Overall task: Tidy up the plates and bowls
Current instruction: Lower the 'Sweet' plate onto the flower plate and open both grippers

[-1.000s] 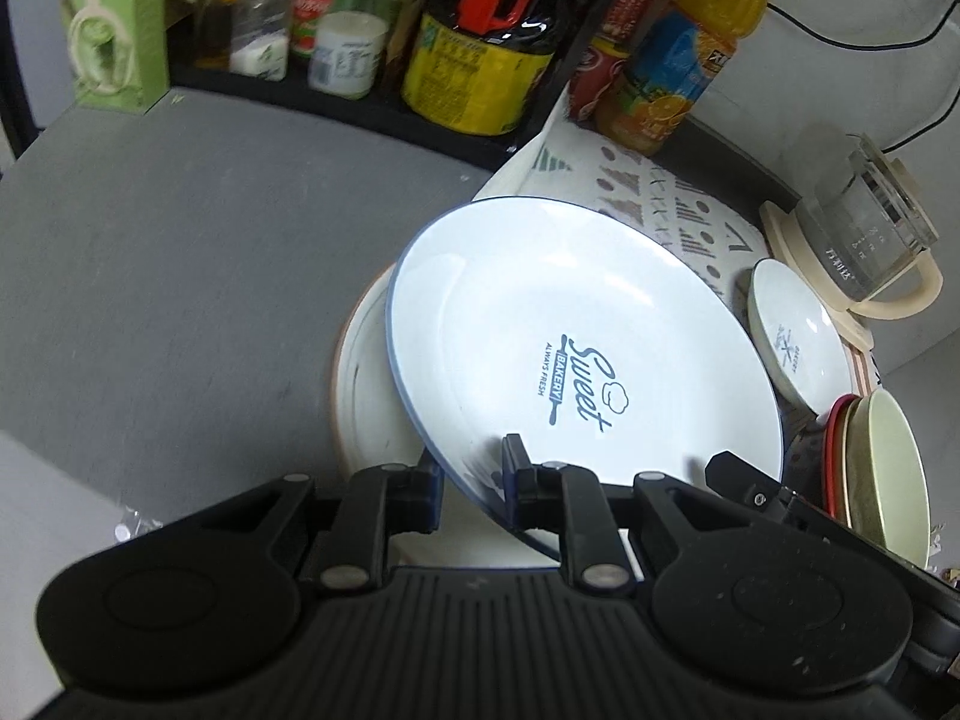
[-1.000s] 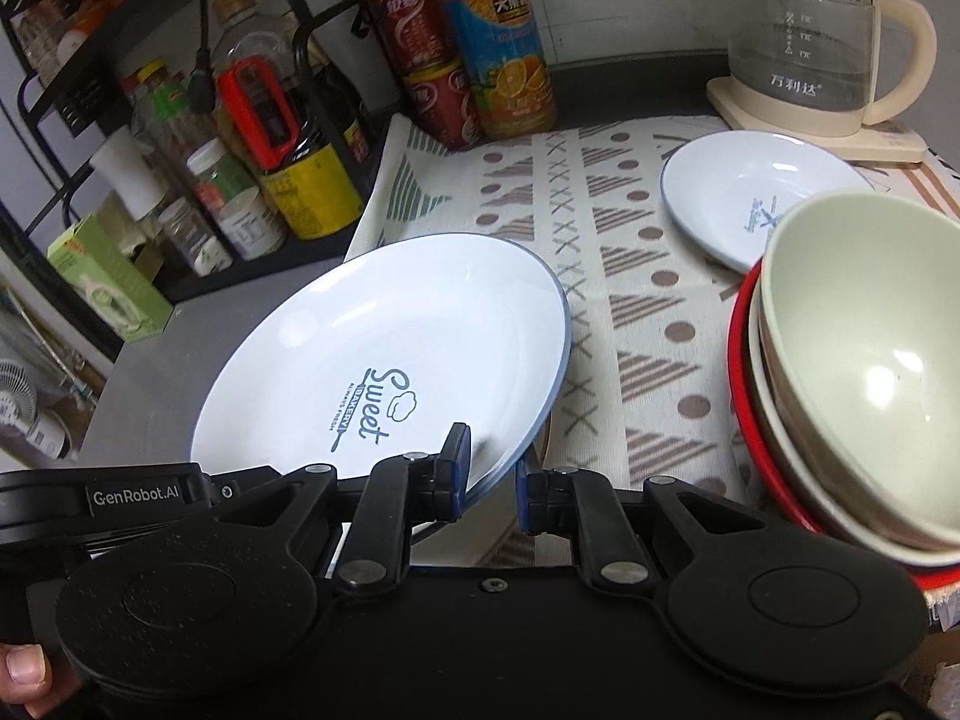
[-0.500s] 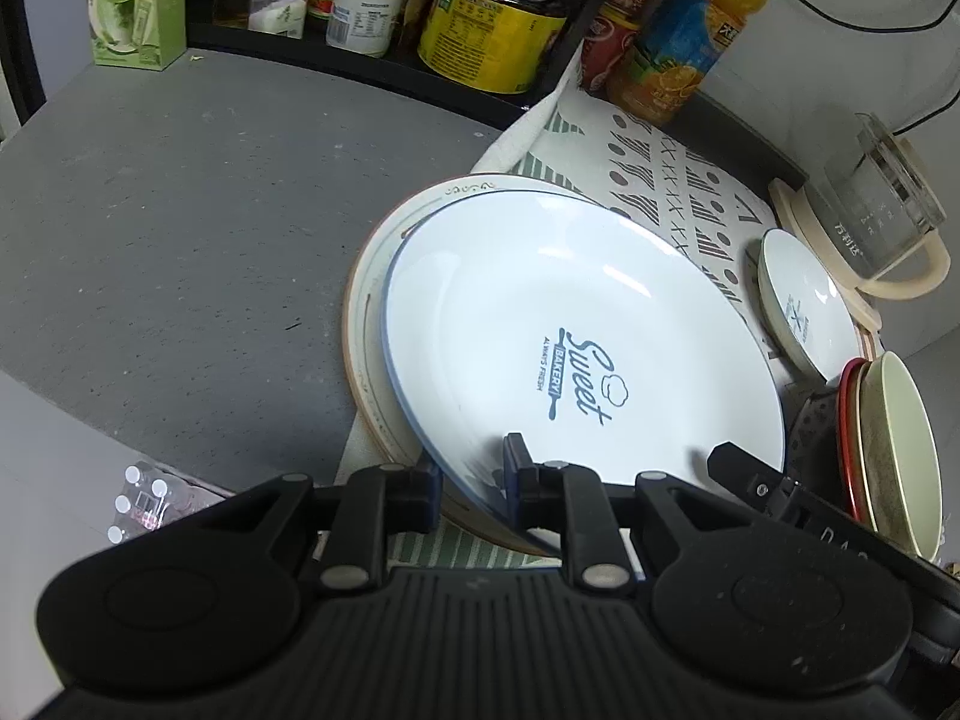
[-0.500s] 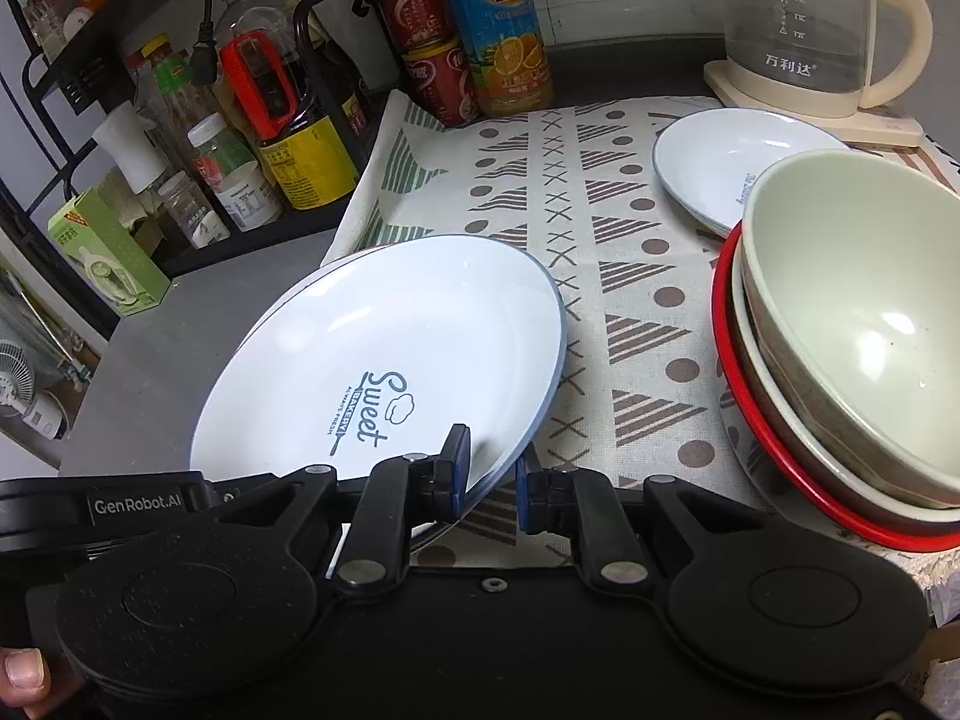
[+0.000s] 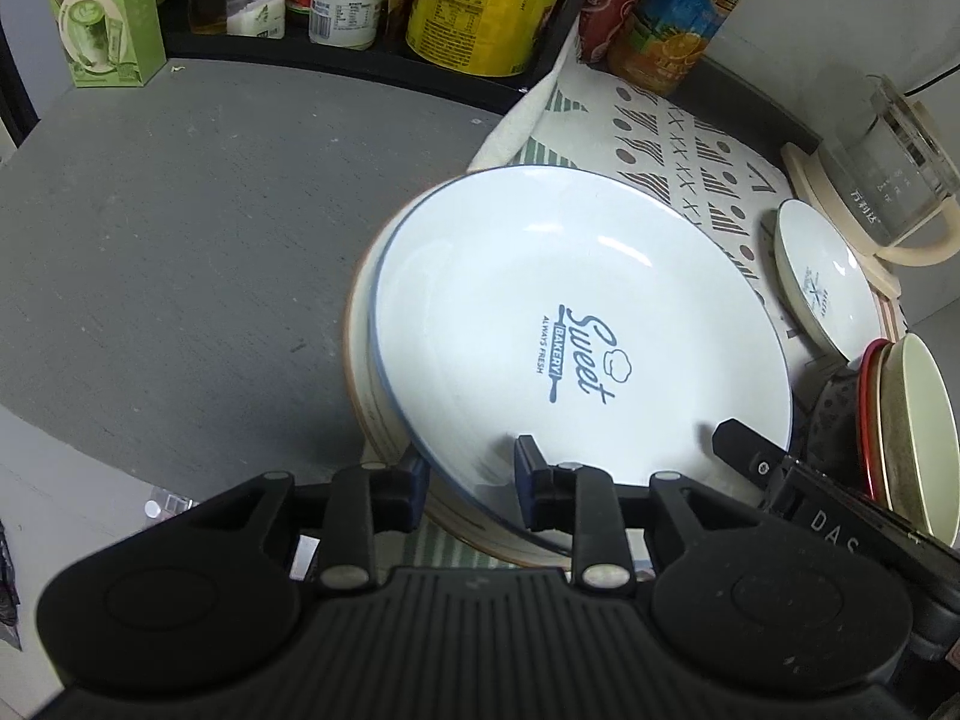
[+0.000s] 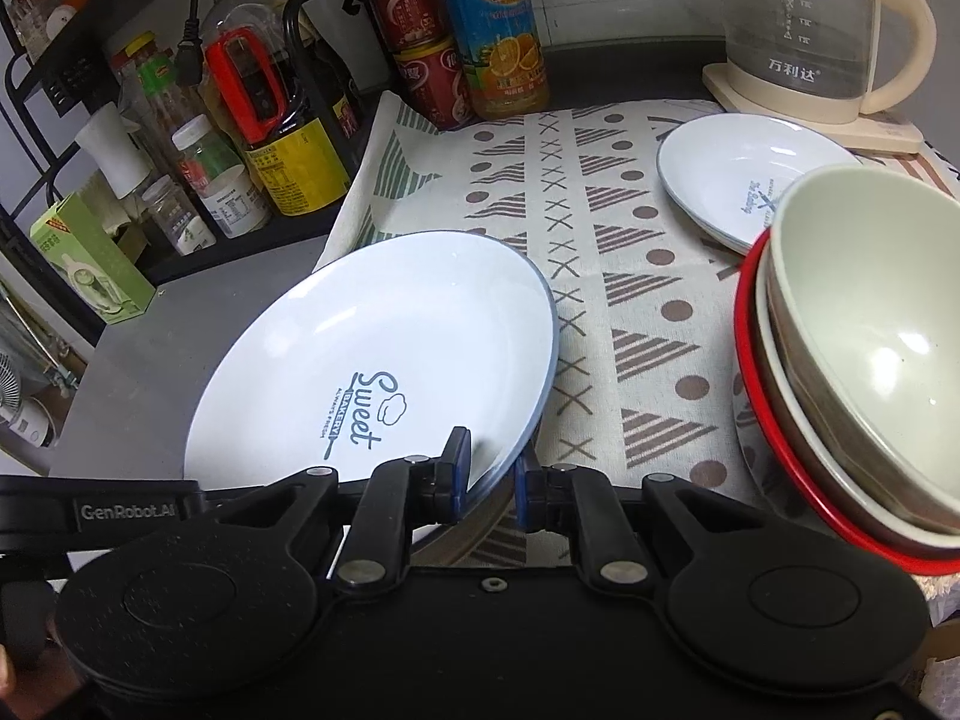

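A large white plate with a blue rim and "Sweet Bakery" print lies nested on a cream plate with a brown rim. My left gripper straddles the near rim of the white plate, with its jaws spread a little and a gap at the left pad. My right gripper is shut on the same plate's rim at its right side. A small white plate lies on the patterned cloth. A stack of bowls, pale green on top, stands at the right.
A patterned cloth covers the right half of the grey counter. A glass kettle stands at the back right. Bottles, cans and jars line the back by a black rack. A green carton stands at the far left.
Both grippers lowered the white plate onto the cream plate, which is now almost covered. The left gripper's jaws have spread apart slightly.
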Demonstrator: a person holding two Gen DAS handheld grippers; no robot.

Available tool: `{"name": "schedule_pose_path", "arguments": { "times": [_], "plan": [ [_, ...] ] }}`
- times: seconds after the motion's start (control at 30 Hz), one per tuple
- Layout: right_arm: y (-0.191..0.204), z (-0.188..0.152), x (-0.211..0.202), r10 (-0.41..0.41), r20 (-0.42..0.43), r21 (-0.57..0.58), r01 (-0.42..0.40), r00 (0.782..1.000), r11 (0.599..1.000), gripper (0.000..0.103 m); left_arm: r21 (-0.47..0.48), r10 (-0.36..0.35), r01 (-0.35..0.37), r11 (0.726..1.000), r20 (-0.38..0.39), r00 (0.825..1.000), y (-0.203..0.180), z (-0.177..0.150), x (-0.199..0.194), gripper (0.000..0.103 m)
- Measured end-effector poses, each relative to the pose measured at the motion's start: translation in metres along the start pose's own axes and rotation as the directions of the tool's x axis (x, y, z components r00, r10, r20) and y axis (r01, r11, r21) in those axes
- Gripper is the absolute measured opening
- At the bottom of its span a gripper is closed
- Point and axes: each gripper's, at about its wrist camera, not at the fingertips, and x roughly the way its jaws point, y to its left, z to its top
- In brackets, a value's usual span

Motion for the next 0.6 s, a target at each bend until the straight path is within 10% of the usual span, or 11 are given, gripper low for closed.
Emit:
{"name": "schedule_pose_path", "arguments": {
  "times": [0.6],
  "plan": [
    [0.008,0.006,0.013,-0.049,0.003,-0.032,0.049,0.999,0.998,0.013,-0.027,0.056,-0.054,0.998,0.045,0.997,0.024,0.007,-0.015,0.031]
  ]
}}
